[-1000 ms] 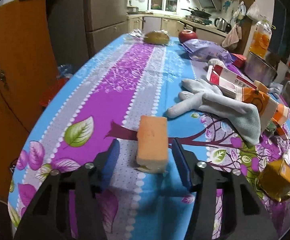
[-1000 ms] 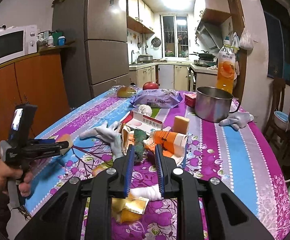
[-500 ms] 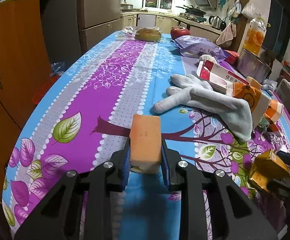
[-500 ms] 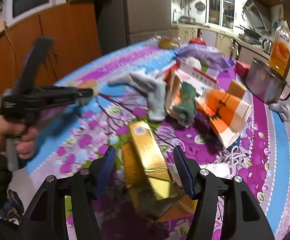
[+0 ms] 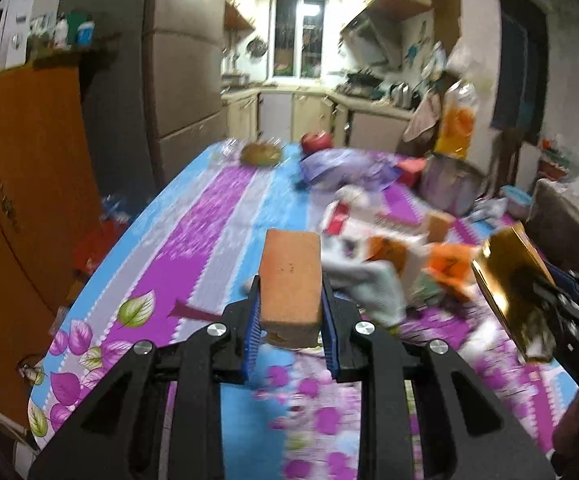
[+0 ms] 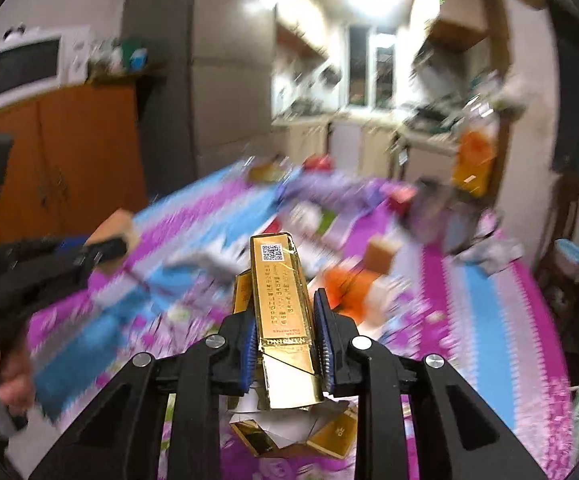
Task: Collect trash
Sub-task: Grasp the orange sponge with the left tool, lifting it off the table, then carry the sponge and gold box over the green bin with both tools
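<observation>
An orange sponge block (image 5: 291, 280) is lifted above the flowered tablecloth (image 5: 193, 264), with my left gripper (image 5: 289, 304) shut on its sides. A crumpled gold cigarette carton (image 6: 283, 292) stands between the blue pads of my right gripper (image 6: 285, 320); its jaws are closing and press on it. Torn gold flaps hang below the fingers. In the left wrist view the gold carton (image 5: 505, 276) and right gripper (image 5: 561, 304) show at the right edge. The right wrist view has the left gripper (image 6: 105, 248) with the sponge (image 6: 115, 222) at the left, blurred.
A white glove (image 5: 373, 284), orange-and-white cartons (image 5: 445, 268), a purple bag (image 5: 345, 168), an apple (image 5: 315, 142), a steel pot (image 5: 449, 188) and a juice bottle (image 5: 455, 120) crowd the table's right and far parts. Orange cupboards (image 5: 21, 180) stand left. A hand (image 6: 9, 376) holds the left tool.
The left gripper closed on the sponge and lifted it off the cloth. The right gripper opened around the gold carton, closed on it and raised it from the table.
</observation>
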`<state>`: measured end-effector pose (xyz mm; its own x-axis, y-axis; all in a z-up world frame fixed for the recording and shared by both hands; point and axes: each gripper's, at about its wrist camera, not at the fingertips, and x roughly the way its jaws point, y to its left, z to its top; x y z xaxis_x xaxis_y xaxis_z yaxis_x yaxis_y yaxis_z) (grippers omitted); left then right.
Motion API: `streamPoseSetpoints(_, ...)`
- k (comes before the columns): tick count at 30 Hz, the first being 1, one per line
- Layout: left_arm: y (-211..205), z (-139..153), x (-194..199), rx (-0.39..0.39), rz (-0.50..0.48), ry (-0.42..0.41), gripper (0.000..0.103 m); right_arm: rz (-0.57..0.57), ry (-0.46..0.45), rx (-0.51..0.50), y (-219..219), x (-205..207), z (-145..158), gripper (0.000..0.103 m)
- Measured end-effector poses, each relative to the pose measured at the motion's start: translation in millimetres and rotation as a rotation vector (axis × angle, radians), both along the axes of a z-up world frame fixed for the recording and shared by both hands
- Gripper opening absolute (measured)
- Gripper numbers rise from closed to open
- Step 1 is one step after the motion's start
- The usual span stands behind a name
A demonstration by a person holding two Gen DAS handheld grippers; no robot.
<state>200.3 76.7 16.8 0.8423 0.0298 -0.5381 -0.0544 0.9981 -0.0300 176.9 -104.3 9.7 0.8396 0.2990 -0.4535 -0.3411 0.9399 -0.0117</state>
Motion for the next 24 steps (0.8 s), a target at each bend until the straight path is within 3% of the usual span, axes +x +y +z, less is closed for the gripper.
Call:
streamPoseSetpoints(3,-22,14,-8,0.0,-0.03,-0.044,0.024,-0.067,-0.067,0.013,-16,-11,16,0.026)
streamPoseSetpoints(9,-63,28,-11,-0.002,-0.101,-0.082,0.024,-0.135,-0.11,0.012,-44,-29,32,0.026)
streamPoseSetpoints(18,-123,35,-7,-0.01,-0.209,-0.094,0.024,-0.236,-0.121,0.012,-96,-54,46,0.026)
streamPoseSetpoints(24,-170,43,-4,-0.021,-0.303,-0.099,0.024,-0.346,-0.131,0.008,-157,-69,59,0.026)
